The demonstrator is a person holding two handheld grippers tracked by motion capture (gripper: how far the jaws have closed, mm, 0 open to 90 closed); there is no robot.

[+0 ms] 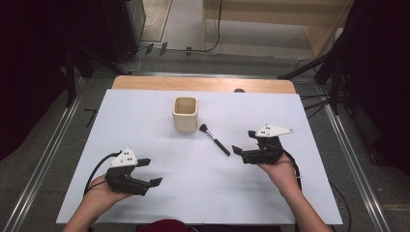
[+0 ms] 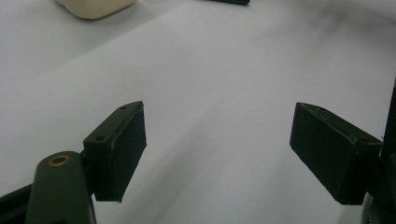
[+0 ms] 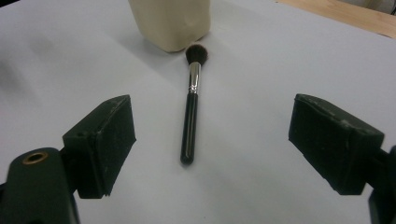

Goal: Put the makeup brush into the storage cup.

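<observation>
Right tool (image 1: pixel 245 141) is hovering wide open and empty; the brush (image 3: pixel 190 112) is lying straight ahead, handle end nearest, bristles toward the cup (image 1: pixel 185 114). Left tool (image 1: pixel 150 172), also gaping empty, is waiting farther off.

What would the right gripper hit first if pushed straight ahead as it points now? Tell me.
Most likely the makeup brush: it lies on the table lengthwise between the open right gripper fingers, handle end nearest. Beyond its bristles stands the cream cup. Height above the table is unclear.
</observation>
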